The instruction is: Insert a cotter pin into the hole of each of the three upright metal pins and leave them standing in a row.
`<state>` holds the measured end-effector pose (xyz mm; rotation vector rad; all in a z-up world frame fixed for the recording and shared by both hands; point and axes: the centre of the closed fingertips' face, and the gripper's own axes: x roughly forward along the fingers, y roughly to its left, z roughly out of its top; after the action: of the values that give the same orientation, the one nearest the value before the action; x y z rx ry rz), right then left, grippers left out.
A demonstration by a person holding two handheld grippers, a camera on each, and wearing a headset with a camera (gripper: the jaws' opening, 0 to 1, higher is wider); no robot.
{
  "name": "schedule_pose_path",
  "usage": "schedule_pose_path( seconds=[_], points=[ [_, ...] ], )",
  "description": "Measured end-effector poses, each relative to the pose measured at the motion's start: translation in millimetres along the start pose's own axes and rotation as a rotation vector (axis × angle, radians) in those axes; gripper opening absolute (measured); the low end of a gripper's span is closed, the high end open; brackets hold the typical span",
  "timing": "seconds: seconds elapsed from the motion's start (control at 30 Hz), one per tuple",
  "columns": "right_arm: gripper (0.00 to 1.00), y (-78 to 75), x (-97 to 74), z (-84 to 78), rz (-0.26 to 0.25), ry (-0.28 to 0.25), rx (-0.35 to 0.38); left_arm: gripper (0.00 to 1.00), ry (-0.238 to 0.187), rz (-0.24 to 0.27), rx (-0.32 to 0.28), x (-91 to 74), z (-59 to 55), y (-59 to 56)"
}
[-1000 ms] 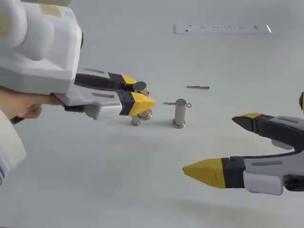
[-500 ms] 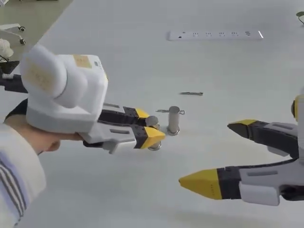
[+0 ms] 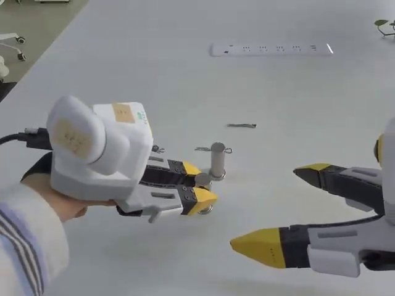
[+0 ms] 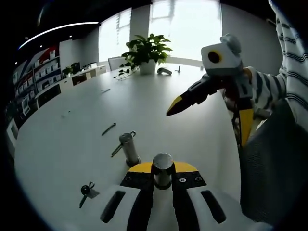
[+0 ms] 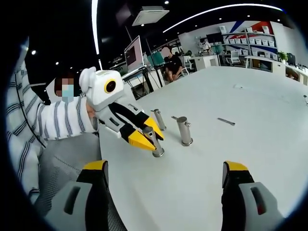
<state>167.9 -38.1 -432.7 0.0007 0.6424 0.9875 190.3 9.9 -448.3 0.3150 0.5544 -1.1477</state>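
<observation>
Steel-grey, smooth cylindrical pin [image 4: 162,169] stands on the white tabletop [image 3: 185,80], clamped in the left gripper's [image 3: 202,184] yellow-tipped jaws — just beside a second pin [image 3: 217,161] threaded with a wire cotter [image 3: 203,148]; the right gripper's [image 3: 265,206] jaws gape wide.

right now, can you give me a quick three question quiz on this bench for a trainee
1. True or false: the right claw is shut.
2. The left claw grips: A a metal pin, B a screwdriver, C a plug.
3. Fill in: the loose cotter pin lies between the free-standing pin and the ___.
Key: 1 false, it is open. 2 A. 3 power strip.
</observation>
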Motion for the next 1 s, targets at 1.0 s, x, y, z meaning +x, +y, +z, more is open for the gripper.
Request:
schedule_pose_path(
  seconds=[1.0],
  points=[
    [0.96, 1.0, 0.8, 0.1, -0.005, 0.015, -0.003, 0.10, -0.039, -0.012, 0.010, 6.4, -5.5, -0.7]
  ],
)
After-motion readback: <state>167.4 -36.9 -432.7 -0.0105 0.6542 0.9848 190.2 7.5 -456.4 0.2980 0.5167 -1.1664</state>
